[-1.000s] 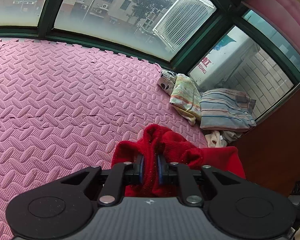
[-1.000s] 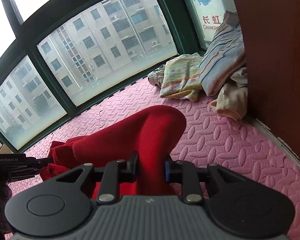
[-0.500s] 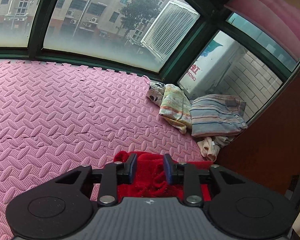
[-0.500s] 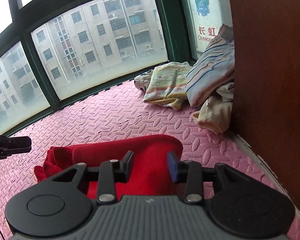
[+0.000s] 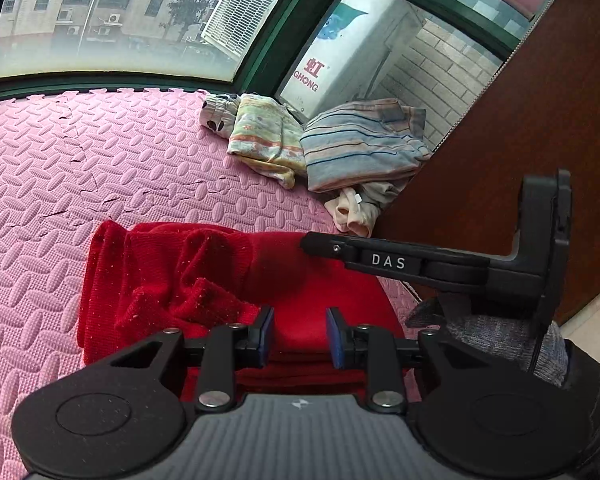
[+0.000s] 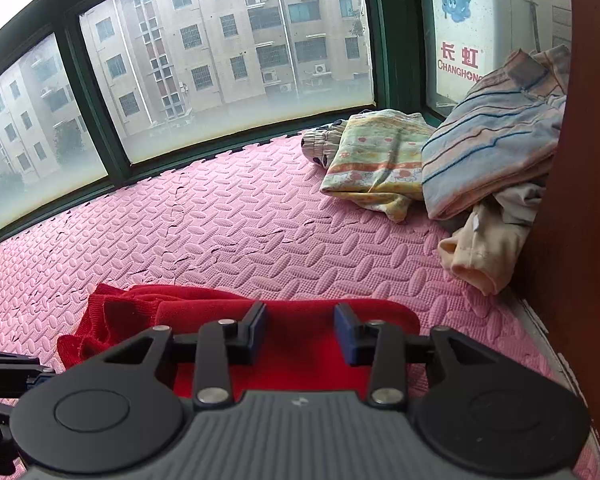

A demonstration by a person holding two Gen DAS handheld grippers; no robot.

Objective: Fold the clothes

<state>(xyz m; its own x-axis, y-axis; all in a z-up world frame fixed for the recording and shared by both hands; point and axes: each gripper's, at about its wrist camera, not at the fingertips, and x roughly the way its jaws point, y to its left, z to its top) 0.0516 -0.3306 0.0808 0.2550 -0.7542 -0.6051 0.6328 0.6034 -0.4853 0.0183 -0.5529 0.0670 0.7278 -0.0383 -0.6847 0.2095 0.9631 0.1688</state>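
Note:
A red knit garment lies folded on the pink foam mat, its left end bunched; it also shows in the right wrist view. My left gripper is open and empty just above the garment's near edge. My right gripper is open and empty over the garment's right part. The right gripper's black arm marked DAS reaches in over the garment in the left wrist view. Part of the left gripper shows at the lower left of the right wrist view.
Folded clothes sit at the far right corner: a floral piece, a striped shirt and a cream piece. A brown cabinet wall bounds the right. Green-framed windows run along the mat's far edge.
Both grippers were shut on the red garment and holding it up; they lowered it onto the mat, opened and let go. The garment now lies flat.

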